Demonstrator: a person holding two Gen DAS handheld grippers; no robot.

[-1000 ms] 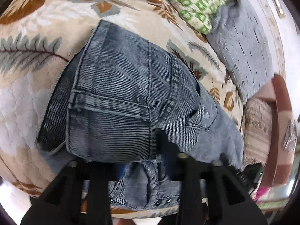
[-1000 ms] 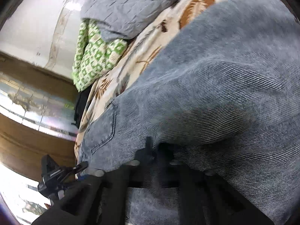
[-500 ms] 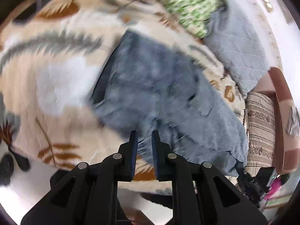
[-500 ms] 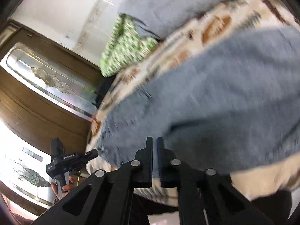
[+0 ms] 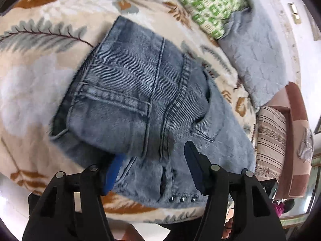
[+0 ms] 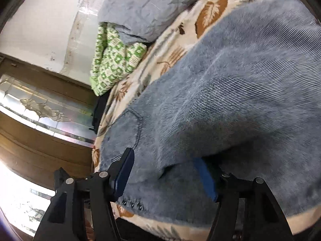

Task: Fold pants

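Observation:
Folded blue-grey corduroy pants (image 5: 140,104) lie on a leaf-patterned blanket (image 5: 36,64); they also fill the right wrist view (image 6: 230,100). My left gripper (image 5: 152,166) is open, its blue-padded fingers spread at the near edge of the pants, by the studded waistband. My right gripper (image 6: 166,170) is open too, its fingers straddling the near edge of the folded layer. Neither holds cloth.
A green-and-white patterned cloth (image 5: 208,6) and a grey quilt (image 5: 258,60) lie at the far side of the bed. A striped cushion (image 5: 270,140) is at the right. A wooden glass-panelled door (image 6: 40,120) stands left in the right wrist view.
One second ago both grippers were at the pants; half a second ago both were shut and pulled back. Now both have opened wide and come back to the pants' near edge.

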